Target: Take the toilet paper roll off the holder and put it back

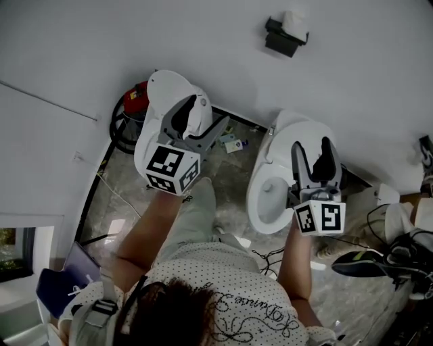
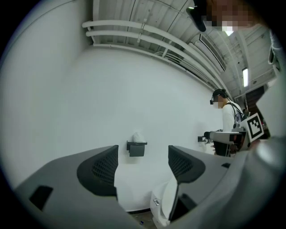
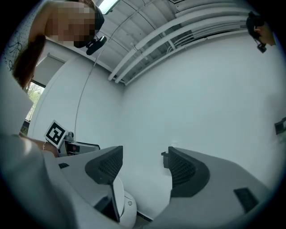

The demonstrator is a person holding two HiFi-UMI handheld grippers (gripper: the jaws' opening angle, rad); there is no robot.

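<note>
A black wall holder (image 1: 280,39) carries a white toilet paper roll (image 1: 295,20) at the top of the head view. It hangs well ahead of both grippers. My left gripper (image 1: 193,112) is held up over the left toilet, open and empty. In the left gripper view the holder (image 2: 136,148) and its paper (image 2: 138,137) show far off between the spread jaws of the left gripper (image 2: 143,167). My right gripper (image 1: 312,154) is open over the right toilet, nothing in it. In the right gripper view the holder (image 3: 164,159) peeks from behind one jaw of the right gripper (image 3: 145,170).
Two white toilets (image 1: 169,88) (image 1: 274,186) stand against the white wall. A red container with a hose (image 1: 135,101) sits at the left one. Cables and gear (image 1: 396,253) lie at the right. Another person (image 2: 230,120) stands to the side in the left gripper view.
</note>
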